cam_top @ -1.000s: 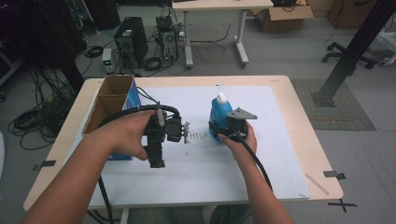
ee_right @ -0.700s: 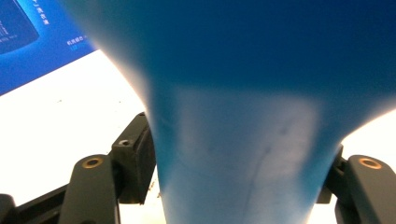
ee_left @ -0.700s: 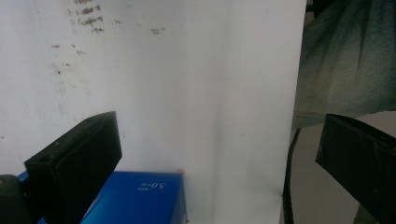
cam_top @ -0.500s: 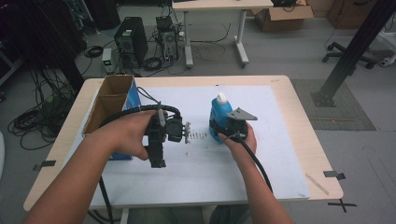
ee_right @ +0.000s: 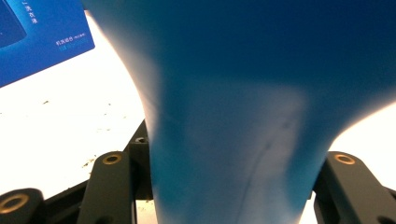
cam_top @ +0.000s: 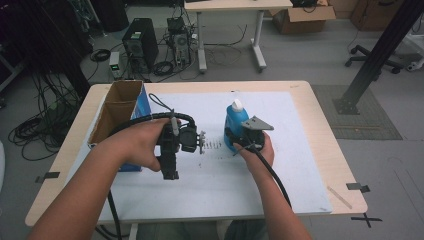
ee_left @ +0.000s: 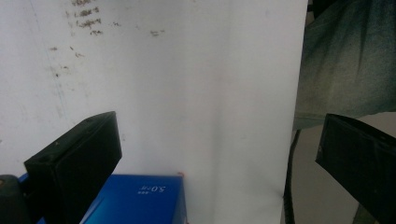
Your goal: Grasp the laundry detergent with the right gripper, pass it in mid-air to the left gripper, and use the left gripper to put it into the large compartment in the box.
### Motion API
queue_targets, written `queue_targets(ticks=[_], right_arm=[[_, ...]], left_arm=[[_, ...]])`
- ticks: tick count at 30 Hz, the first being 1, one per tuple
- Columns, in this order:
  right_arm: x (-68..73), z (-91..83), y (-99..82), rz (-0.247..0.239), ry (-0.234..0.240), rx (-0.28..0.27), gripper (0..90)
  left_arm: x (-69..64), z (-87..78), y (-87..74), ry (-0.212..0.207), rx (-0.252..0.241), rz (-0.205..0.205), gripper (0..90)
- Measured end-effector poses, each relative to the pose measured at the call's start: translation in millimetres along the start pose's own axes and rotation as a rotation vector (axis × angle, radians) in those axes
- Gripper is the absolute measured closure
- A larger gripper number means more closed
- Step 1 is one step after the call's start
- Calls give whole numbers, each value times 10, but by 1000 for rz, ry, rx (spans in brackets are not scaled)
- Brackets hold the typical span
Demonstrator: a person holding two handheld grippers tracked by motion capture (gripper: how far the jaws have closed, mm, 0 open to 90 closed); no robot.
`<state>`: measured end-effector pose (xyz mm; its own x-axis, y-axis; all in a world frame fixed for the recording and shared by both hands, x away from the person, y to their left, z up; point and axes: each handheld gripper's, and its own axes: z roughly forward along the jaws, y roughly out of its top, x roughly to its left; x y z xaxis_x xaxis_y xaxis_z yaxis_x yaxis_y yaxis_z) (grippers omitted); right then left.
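- A pale wooden table (cam_top: 320, 125) carries a white sheet (cam_top: 280, 165) smudged with dark marks near its middle.
- The room is a workshop: grey floor, a PC tower (cam_top: 140, 45) and tangled cables at 11 o'clock, a second desk (cam_top: 230, 6) at 12, a cardboard box on the floor at 1, a black post and an office chair at 2.
- An open carton (cam_top: 116, 112) with blue sides stands at the sheet's 9 o'clock edge.
- The blue bottle (cam_top: 236, 125) stands just right of the table's centre, upright, long axis vertical, white cap (cam_top: 237, 104) on top.
- The right gripper (cam_top: 240, 142) sits at the bottle's 6 o'clock side; its jaws have just been closing and now pinch the bottle's body, which bulges between them in the right gripper view (ee_right: 233, 140).
- The left gripper (cam_top: 172, 145) hangs over the sheet at the bottle's 9 o'clock, apart from it; in the left gripper view its jaws are spread wide with nothing between them.
- Writing: the left gripper view shows white print reading roughly "5.0" on the carton's blue side (ee_left: 149, 200); the right gripper view shows small white characters on the carton (ee_right: 42, 32), too small to read.
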<state>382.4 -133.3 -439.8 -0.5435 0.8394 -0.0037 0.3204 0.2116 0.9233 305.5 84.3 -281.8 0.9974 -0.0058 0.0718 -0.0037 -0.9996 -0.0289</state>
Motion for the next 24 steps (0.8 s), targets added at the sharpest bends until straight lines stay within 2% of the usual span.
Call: queue_targets(ticks=[6, 9, 11, 18, 24], right_arm=[[10, -2, 8, -27, 8, 0, 463], [11, -17, 32, -60, 21, 12, 464], [-7, -49, 54, -60, 37, 8, 464], [-87, -216, 208, -84, 124, 0, 463], [-129, -413, 362, -142, 222, -11, 461]], left_arm=[[4, -6, 30, 0, 2, -4, 3], [12, -23, 46, 3, 2, 1, 3], [19, -38, 52, 5, -2, -1, 3], [56, -110, 65, 13, -11, -4, 2], [95, -161, 71, 17, -19, -11, 2]])
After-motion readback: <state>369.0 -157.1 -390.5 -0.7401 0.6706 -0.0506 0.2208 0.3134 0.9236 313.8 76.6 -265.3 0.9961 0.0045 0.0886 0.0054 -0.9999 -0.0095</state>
